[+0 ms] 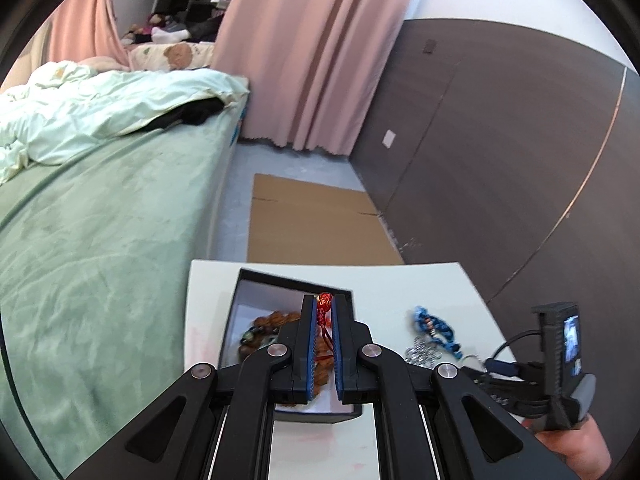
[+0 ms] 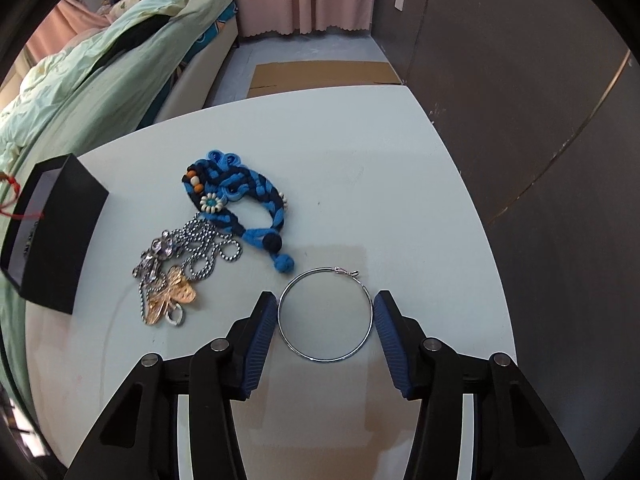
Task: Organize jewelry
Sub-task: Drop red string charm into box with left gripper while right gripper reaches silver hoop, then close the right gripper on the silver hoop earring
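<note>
My left gripper (image 1: 324, 305) is shut on a red braided cord bracelet with a red-gold bead (image 1: 324, 301), held over the open black jewelry box (image 1: 256, 280); brown bead strings (image 1: 276, 318) lie inside. In the right wrist view the box (image 2: 60, 248) stands at the left, the red cord (image 2: 10, 188) hanging over it. My right gripper (image 2: 325, 300) is open, its pads on either side of a thin silver hoop (image 2: 325, 314) lying flat on the white table (image 2: 360, 160). A blue braided bracelet (image 2: 240, 196), a silver ball chain (image 2: 200, 244) and a gold butterfly pendant (image 2: 172, 296) lie between hoop and box.
The table's far edge drops to a grey floor with flat cardboard (image 2: 324, 74). A bed with green bedding (image 1: 100, 220) runs along the left. A dark panelled wall (image 2: 540, 120) is on the right. The other hand-held gripper (image 1: 556, 368) shows at the left view's right edge.
</note>
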`<state>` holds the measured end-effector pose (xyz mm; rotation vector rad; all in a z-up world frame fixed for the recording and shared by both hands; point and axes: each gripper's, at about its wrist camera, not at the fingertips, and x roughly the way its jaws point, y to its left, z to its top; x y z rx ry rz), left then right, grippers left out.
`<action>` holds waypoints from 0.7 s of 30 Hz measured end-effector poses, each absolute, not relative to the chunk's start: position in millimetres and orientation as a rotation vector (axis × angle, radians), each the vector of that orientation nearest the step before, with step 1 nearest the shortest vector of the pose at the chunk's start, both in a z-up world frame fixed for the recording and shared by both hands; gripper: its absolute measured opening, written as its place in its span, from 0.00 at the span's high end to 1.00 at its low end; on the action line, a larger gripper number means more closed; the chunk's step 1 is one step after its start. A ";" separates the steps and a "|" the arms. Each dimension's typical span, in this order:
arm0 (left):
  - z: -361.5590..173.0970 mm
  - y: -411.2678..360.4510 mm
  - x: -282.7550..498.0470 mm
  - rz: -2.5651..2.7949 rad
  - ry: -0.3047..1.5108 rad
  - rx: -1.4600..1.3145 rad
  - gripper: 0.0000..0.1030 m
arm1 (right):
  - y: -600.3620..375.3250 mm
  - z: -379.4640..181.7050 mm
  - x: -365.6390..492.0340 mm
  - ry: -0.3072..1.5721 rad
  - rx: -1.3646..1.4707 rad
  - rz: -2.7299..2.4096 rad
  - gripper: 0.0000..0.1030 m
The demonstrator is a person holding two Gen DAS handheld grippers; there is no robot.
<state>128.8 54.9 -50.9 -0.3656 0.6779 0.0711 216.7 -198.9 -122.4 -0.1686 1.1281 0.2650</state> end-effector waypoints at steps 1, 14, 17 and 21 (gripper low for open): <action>-52.2 54.7 128.5 0.073 0.683 -0.366 0.93 | -200.9 -120.0 213.8 1.126 -0.160 0.267 0.50; -74.5 55.6 133.8 0.042 0.812 -0.441 0.61 | -202.9 -96.8 206.4 1.067 -0.026 0.338 0.50; -68.6 59.6 125.8 0.052 0.766 -0.474 0.31 | -200.0 -88.0 203.1 1.043 0.022 0.376 0.50; -57.6 66.3 121.0 0.071 0.724 -0.464 0.30 | -191.4 -79.7 200.1 1.007 0.085 0.433 0.50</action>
